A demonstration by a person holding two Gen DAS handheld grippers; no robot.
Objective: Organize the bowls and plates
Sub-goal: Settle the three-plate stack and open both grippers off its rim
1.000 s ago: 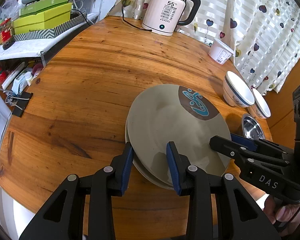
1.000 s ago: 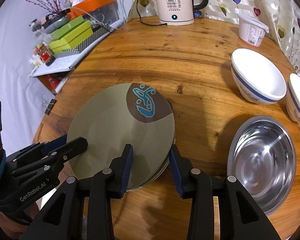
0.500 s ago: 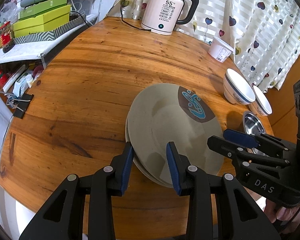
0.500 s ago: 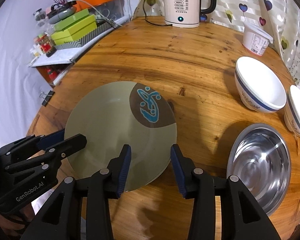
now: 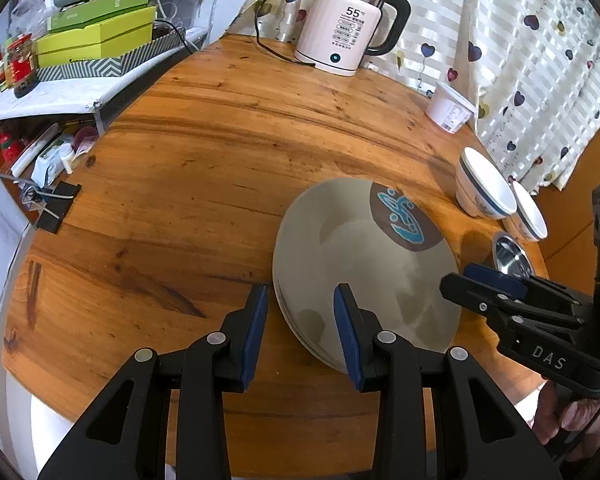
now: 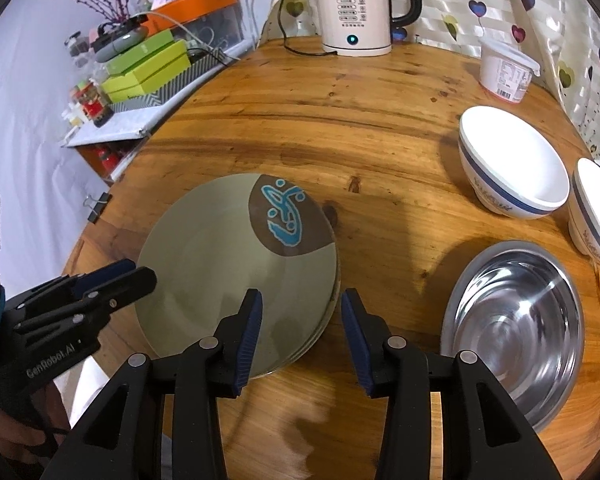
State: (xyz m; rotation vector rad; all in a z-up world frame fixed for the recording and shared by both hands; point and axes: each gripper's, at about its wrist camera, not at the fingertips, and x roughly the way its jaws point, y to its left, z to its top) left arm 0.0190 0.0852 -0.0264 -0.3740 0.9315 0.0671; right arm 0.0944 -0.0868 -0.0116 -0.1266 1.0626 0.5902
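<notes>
A stack of round, glazed grey-green plates (image 6: 220, 264) lay near the front edge of the round wooden table (image 6: 380, 120). The left gripper (image 5: 300, 328) and right gripper (image 6: 300, 328) hovered beside its rim, partly open, holding nothing. A steel bowl (image 6: 512, 328) sat right.

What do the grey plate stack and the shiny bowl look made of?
Plate stack: likely glazed ceramic or melamine, smooth with soft sheen and a printed blue motif. Shiny bowl: stainless steel by its mirror-like reflections.
</notes>
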